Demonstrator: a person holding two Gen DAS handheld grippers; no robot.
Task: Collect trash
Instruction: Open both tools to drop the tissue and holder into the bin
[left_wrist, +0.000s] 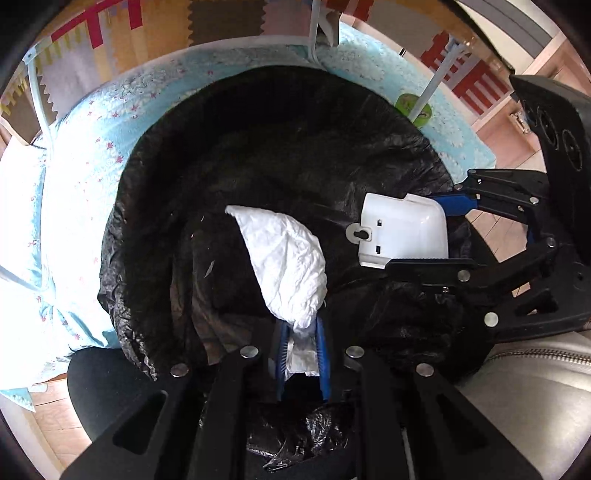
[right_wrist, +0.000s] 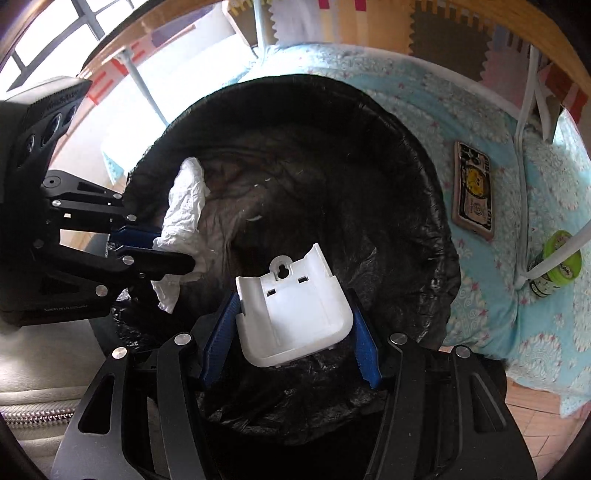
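Bedding: you have a light blue patterned quilt lying around the work area.
Phone: you see a phone in a cartoon case flat on the quilt.
Jar: a green-lidded jar sits near the phone.
Floor: coloured foam mats lie beyond the quilt.
Frame: a white metal frame crosses the quilt.

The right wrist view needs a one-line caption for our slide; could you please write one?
Right gripper holds a white plastic housing above the black-lined bin.
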